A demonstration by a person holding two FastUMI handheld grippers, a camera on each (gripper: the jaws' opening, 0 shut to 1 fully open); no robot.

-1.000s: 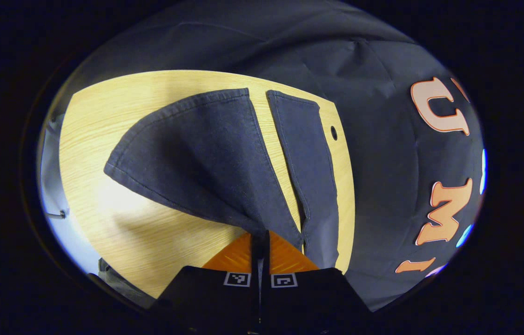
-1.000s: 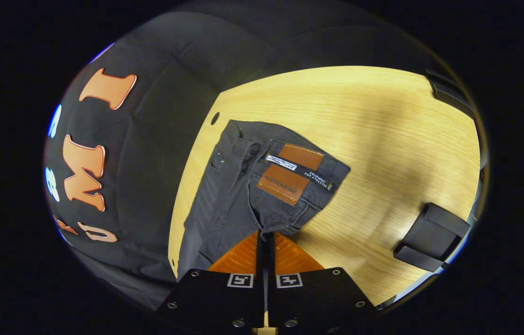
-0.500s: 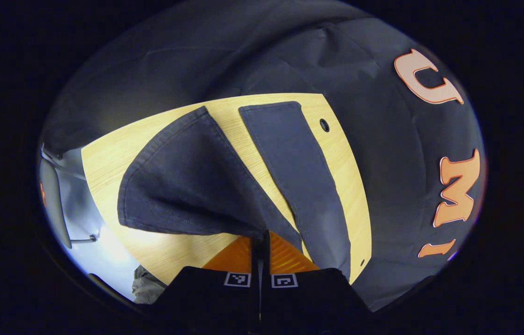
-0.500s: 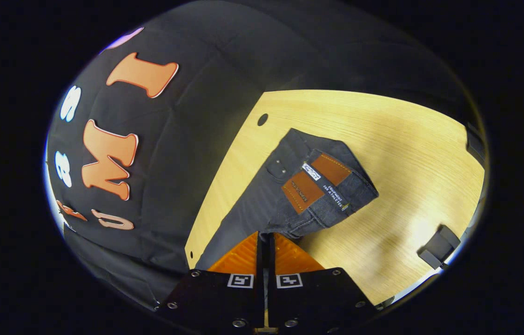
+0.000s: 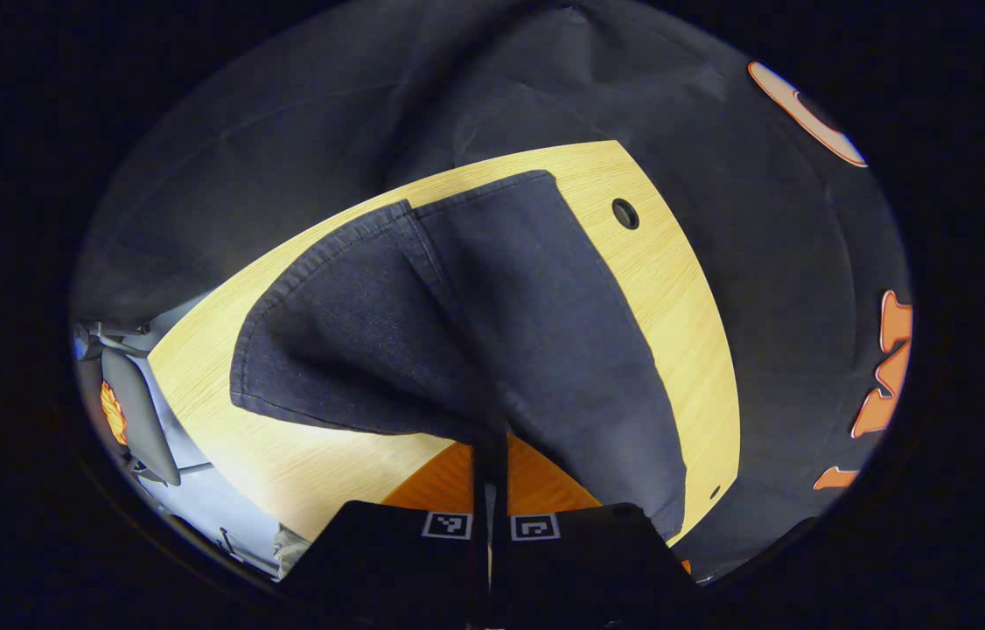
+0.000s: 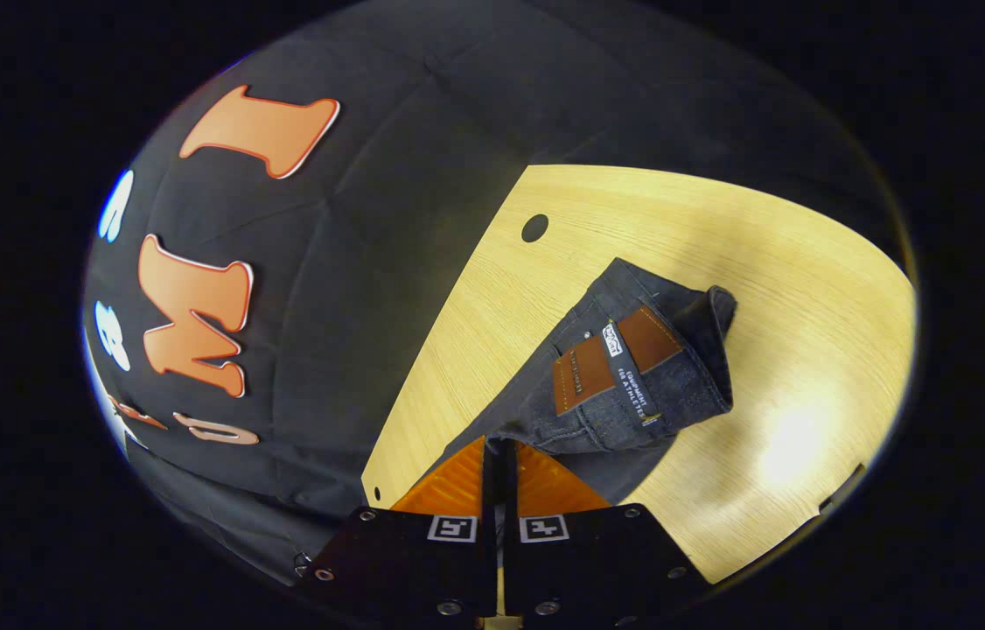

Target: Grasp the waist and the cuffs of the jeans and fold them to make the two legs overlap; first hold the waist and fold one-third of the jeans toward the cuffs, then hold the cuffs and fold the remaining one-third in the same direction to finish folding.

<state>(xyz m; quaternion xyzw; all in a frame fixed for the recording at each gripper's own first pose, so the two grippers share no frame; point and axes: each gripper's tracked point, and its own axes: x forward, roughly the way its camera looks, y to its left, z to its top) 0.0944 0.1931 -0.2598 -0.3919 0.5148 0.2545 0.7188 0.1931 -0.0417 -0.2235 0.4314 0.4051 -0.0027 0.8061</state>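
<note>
1. On the light wooden table, in the left gripper view, lie the dark blue-grey denim jeans, legs end toward the camera's far side.
2. Long axis of the flat leg: runs from the lower right near the gripper up toward the table's far edge, ending in a straight hemmed cuff short of that edge.
3. Second leg is lifted off the table, draped in a sagging fan to the left of the flat leg; its cuff hem curves from the flat leg's cuff down to the left. The two legs overlap along their inner edge.
4. Left gripper: fingers pressed together, pinching the lifted leg's fabric where it gathers to a point.
5. A small round hole in the tabletop sits just beside the flat leg's far end, apart from it.
6. Right gripper view: waist end of the jeans rests on the same table, well inside its edges.
7. Waistband is doubled over; a brown leather patch with a dark strap across it faces up. Fabric looks charcoal, with visible stitching.
8. Cloth runs from the waist diagonally down-left to the right gripper, whose fingers are closed, nipping the denim edge.
</note>
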